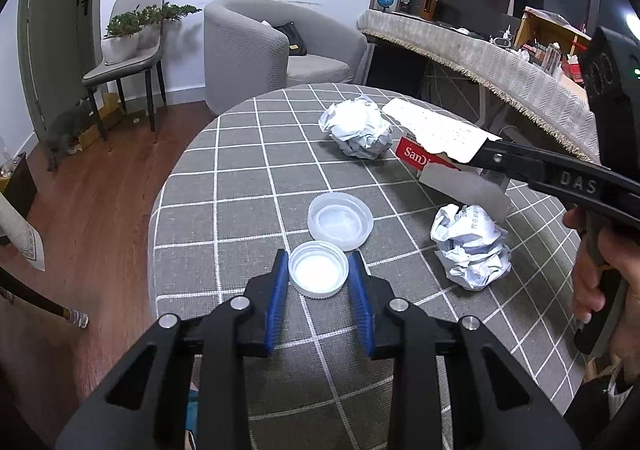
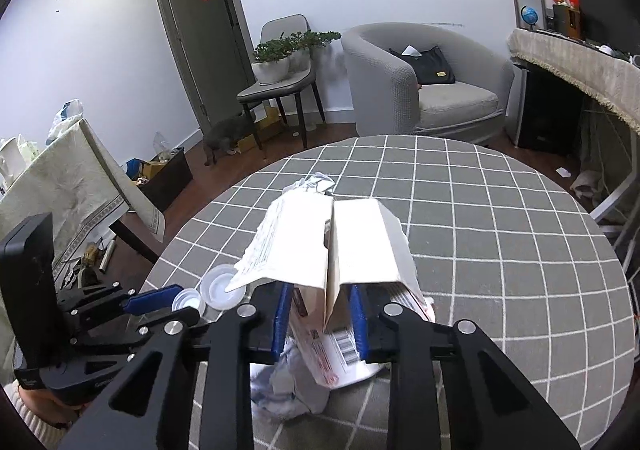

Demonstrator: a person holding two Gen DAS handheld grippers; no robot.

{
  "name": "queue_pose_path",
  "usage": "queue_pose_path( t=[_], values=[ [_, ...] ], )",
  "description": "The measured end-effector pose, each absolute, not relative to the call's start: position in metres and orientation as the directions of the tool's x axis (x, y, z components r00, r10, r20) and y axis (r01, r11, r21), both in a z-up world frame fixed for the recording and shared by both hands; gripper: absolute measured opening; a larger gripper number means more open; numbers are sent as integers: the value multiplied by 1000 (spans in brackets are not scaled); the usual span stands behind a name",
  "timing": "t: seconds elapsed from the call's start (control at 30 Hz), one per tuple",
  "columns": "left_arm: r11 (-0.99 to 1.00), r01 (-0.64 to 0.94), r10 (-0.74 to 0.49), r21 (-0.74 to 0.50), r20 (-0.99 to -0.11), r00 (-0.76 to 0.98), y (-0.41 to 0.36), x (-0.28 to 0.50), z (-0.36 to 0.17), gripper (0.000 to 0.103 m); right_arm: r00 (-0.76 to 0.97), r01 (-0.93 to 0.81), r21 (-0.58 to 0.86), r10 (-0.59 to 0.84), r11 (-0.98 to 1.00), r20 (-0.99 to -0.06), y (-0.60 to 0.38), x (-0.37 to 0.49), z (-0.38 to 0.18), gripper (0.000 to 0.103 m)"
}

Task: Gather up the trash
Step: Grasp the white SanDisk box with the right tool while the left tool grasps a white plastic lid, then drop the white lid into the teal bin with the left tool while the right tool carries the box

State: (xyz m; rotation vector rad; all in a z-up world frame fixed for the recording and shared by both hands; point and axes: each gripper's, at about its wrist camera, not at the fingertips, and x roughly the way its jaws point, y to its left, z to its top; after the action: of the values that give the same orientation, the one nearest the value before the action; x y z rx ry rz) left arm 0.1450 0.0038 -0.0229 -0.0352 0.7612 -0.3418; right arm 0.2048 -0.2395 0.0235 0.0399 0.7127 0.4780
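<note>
On the round table with a grey checked cloth [image 1: 240,178], my left gripper [image 1: 318,256] has its blue pads against both sides of a small white bottle cap [image 1: 319,272]. A wider translucent lid [image 1: 340,220] lies just beyond it. Two crumpled paper balls [image 1: 356,128] [image 1: 472,246] lie further right. My right gripper [image 2: 322,306] is shut on a torn white and red cardboard box [image 2: 360,234], its pads pressing on the box's lower part. One paper ball [image 2: 288,390] sits under that gripper. The left gripper's pad [image 2: 160,300] and the cap [image 2: 188,300] show at the left of the right wrist view.
A grey armchair [image 1: 248,50] and a chair with potted plants [image 1: 128,62] stand beyond the table. A desk with a fringed cloth [image 1: 500,62] runs along the right. A grey cat [image 1: 66,130] is on the wooden floor by the door. A hand [image 1: 592,274] holds the right gripper's handle.
</note>
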Motion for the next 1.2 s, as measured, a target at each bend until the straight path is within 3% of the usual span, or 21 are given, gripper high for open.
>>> queue_pose_path(
  t=[0.17,0.33,0.43,0.7,1.2],
  values=[
    [937,297,-343,-186,-660,668,12,147,-24,33,653,-402,191,427,895,-626,-233,215,22,19],
    [931,299,-362,-211,-655,663,18,150,-23,33,668,-387,174,405,905,-624,-229,221,22,5],
    [929,292,-367,-225,-651,664,21,151,-22,33,678,-384,167,400,908,-617,-227,222,24,2],
    [930,282,-367,-235,-635,680,30,140,-16,33,733,-370,104,359,923,-577,-222,210,38,1],
    [953,216,-303,-214,-617,726,59,101,-5,33,744,-413,121,411,903,-527,-207,174,50,1]
  ],
)
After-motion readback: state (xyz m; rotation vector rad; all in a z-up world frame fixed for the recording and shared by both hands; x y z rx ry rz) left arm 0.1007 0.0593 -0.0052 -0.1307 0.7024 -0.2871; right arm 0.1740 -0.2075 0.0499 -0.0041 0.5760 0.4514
